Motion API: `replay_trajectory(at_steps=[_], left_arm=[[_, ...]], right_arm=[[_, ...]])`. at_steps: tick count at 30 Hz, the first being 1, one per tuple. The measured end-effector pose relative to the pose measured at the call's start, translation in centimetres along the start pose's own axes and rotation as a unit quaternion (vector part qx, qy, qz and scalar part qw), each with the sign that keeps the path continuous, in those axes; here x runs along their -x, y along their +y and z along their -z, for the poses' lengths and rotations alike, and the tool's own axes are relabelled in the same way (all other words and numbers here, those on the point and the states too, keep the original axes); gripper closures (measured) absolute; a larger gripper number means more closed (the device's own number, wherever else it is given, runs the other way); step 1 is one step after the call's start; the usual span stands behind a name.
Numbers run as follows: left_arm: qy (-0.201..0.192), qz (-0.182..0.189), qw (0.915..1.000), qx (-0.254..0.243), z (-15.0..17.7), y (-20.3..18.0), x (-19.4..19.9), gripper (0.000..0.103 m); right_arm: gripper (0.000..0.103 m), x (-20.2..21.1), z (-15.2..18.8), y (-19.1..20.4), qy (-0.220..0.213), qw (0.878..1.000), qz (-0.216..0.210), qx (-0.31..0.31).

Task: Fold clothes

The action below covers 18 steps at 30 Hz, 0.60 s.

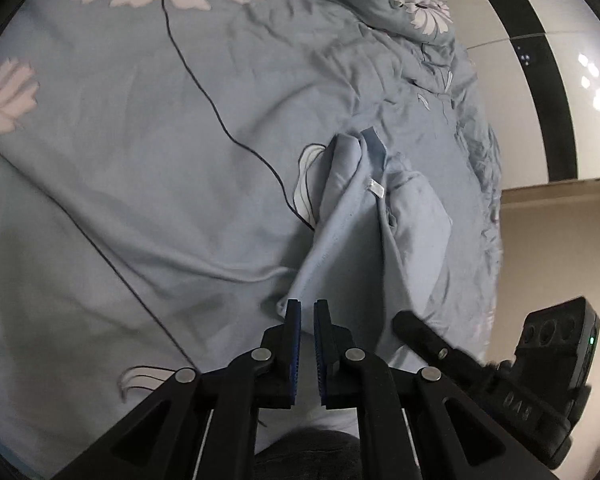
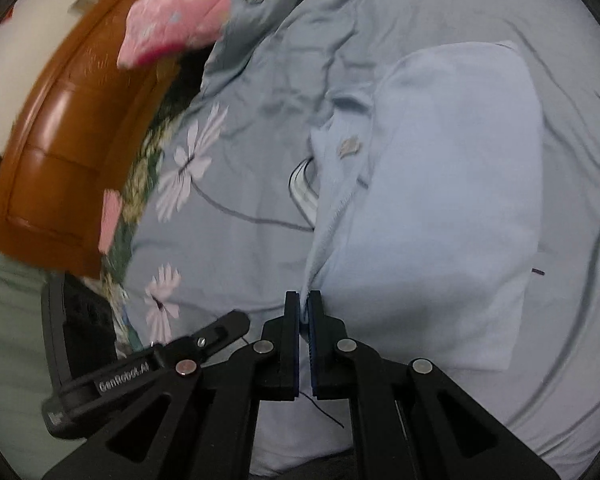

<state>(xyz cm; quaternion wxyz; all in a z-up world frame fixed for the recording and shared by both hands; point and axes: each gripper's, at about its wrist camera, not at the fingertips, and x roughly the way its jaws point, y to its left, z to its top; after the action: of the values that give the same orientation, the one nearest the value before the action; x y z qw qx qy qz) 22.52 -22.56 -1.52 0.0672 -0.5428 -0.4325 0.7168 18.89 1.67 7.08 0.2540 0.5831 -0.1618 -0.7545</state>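
Observation:
A pale blue garment (image 1: 360, 240) lies on a bed, with a small white label (image 1: 376, 189) showing near its collar. In the left wrist view my left gripper (image 1: 307, 308) is at the garment's near corner, its jaws a narrow gap apart with the cloth edge between the tips. In the right wrist view the garment (image 2: 452, 200) lies partly folded, its edge drawn up toward me. My right gripper (image 2: 304, 300) is shut on that edge. The right gripper's body (image 1: 540, 368) shows at the lower right of the left wrist view.
The bed has a grey-blue floral cover (image 1: 140, 160). A pink pillow (image 2: 176, 16) and a bunched quilt (image 2: 284, 4) lie by a brown wooden headboard (image 2: 60, 152). The bed's right edge meets a wall with a dark vertical strip (image 1: 540, 80).

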Motion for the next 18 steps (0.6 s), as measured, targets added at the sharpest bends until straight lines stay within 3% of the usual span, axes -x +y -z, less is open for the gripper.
replay_trajectory(at_steps=[3,5,7,10,11,15,18], left_arm=[[0.013,0.05,0.9986,0.013,0.1,-0.1,-0.5,0.075],[0.025,0.076,0.9965,0.025,-0.2,-0.4,-1.7,0.053],[0.038,0.09,0.9945,0.037,-0.5,-0.7,-2.9,0.051],[0.058,0.076,0.9948,0.036,-0.6,-1.0,-4.6,0.051],[0.062,0.072,0.995,0.031,-0.6,-1.2,-5.0,0.051],[0.072,0.037,0.9967,-0.01,-0.5,-2.6,-6.7,0.051],[0.077,0.008,0.9963,-0.037,-0.5,-3.5,-7.8,0.056]], right_arm=[[0.099,-2.4,0.4,0.9,0.032,0.999,0.01,0.014],[0.099,-3.8,0.6,1.3,0.052,0.998,0.017,0.022],[0.096,-3.7,0.4,1.1,0.063,0.998,0.013,0.022],[0.095,-3.4,0.6,0.9,0.084,0.995,0.029,0.037],[0.093,-2.7,0.8,0.7,0.08,0.995,0.029,0.043],[0.072,1.4,0.8,-2.3,0.035,0.999,0.038,0.016],[0.072,3.6,1.4,-6.0,0.016,0.998,0.056,-0.033]])
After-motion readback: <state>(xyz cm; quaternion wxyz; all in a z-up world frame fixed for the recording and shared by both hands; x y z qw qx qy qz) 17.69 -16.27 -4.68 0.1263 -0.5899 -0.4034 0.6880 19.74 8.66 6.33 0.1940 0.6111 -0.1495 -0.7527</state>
